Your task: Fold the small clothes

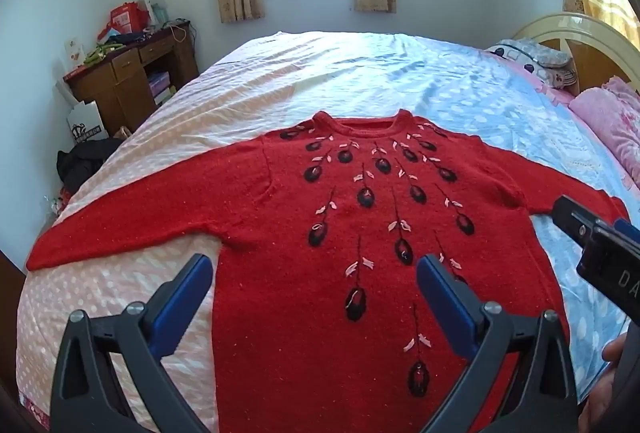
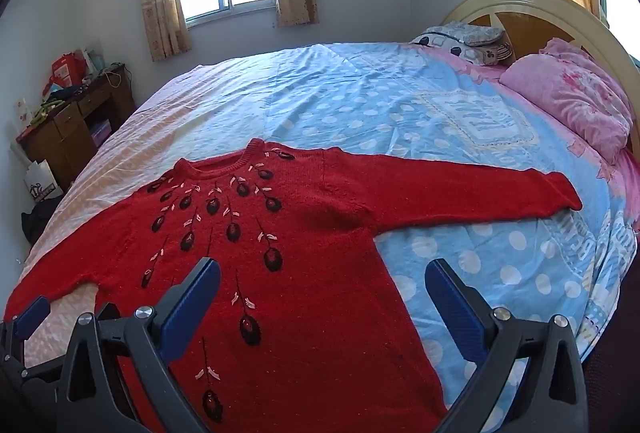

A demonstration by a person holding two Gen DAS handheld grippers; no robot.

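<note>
Both my claws, left gripper (image 1: 314, 285) and right gripper (image 2: 322, 291), hang released over the red sweater (image 1: 320, 233), spread flat on the bed (image 1: 360, 73) for folding.

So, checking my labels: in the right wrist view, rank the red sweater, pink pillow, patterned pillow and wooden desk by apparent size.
1. red sweater
2. pink pillow
3. wooden desk
4. patterned pillow

Desk is farther away, cropped; its rank is unsure.
</note>
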